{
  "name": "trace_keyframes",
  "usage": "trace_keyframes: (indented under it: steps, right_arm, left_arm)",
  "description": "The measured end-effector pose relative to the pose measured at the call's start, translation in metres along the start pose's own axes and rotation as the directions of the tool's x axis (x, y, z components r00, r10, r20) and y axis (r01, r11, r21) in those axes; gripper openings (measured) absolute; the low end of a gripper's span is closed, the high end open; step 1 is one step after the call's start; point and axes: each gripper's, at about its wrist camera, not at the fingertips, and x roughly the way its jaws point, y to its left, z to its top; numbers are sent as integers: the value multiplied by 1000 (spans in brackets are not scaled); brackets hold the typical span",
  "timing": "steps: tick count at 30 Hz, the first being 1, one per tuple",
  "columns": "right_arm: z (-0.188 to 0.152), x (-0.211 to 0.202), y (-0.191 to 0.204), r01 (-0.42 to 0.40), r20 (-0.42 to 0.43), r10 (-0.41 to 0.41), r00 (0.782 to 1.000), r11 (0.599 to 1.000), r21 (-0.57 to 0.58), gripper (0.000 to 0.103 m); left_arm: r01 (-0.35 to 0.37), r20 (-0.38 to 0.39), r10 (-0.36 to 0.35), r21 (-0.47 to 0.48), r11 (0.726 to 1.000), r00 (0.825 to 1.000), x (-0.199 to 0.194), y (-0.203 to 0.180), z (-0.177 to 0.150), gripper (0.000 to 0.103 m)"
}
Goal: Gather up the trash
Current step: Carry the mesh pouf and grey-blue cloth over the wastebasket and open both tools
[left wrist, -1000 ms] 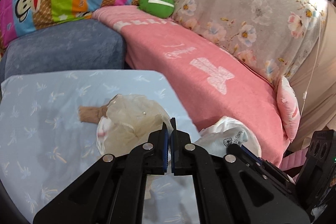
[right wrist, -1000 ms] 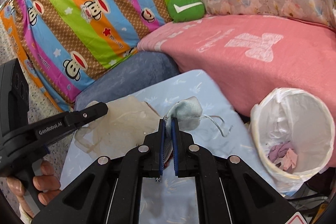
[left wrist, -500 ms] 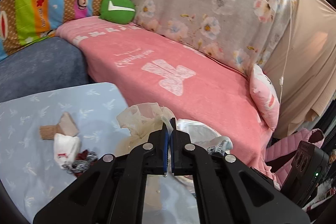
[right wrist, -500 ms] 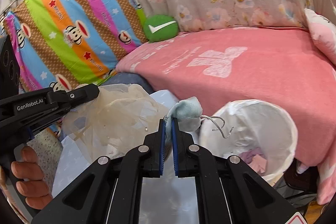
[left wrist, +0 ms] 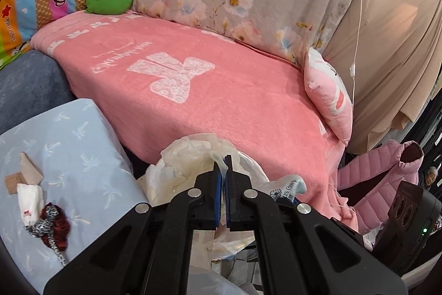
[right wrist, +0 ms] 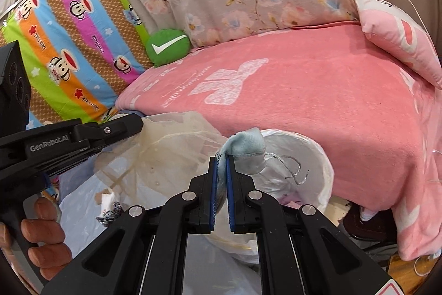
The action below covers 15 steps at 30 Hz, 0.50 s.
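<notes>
Left gripper pinched a crumpled translucent plastic bag; right gripper pinched a pale-blue drawstring pouch, both near the white-lined bin. Neither dropped yet. Scraps left on the blue-clothed table, far left.

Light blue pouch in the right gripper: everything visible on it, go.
The light blue pouch is a small soft bag of plush-looking fabric with a stitched hem and a thin silvery drawstring curling loose to its right. It looks limp and empty, folded over the tips of the right gripper, whose jaws are shut on one edge. It hangs in the air above the mouth of the white-lined trash bin, touching nothing else visible. In the left wrist view, printed text shows on it.
</notes>
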Motion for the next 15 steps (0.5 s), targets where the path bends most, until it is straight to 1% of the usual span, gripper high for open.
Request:
trace_keyframes:
  steps: [4,7,9,10,11,13,15]
  right_arm:
    - [2,8,-14,15,-6,-15,1000,1000,16,6]
    - [2,13,-22,25,-12,-25,1000,999,24,6]
    - [3,15,-25,29,-15,-28,999,999,25,6]
    - [2,16,-27,31,-16,-30,999,999,25,6]
    - [3,18,-28,33,-19,-32,999,999,25,6]
    - [4,20,-30,34,-20,-34,999,999,25,6]
    - [5,23,-30,36,-22,-36,999,999,22,6]
  left_arm:
    - [7,-16,-7,-7,1000,1000,18,-5,-2,2]
    - [-10,-34,11,7,1000,999,32,-9,-5,2]
    - [-18,-49,18,7,1000,999,39,-9,-7,6]
    - [-19,-57,19,2,1000,998,42,-8,-8,17]
    - [-25,-60,25,-3,1000,998,44,-7,-8,35]
    - [-50,-44,49,-11,999,998,44,-6,-9,58]
    - [-69,-28,69,-1,998,997,43,-6,-9,59]
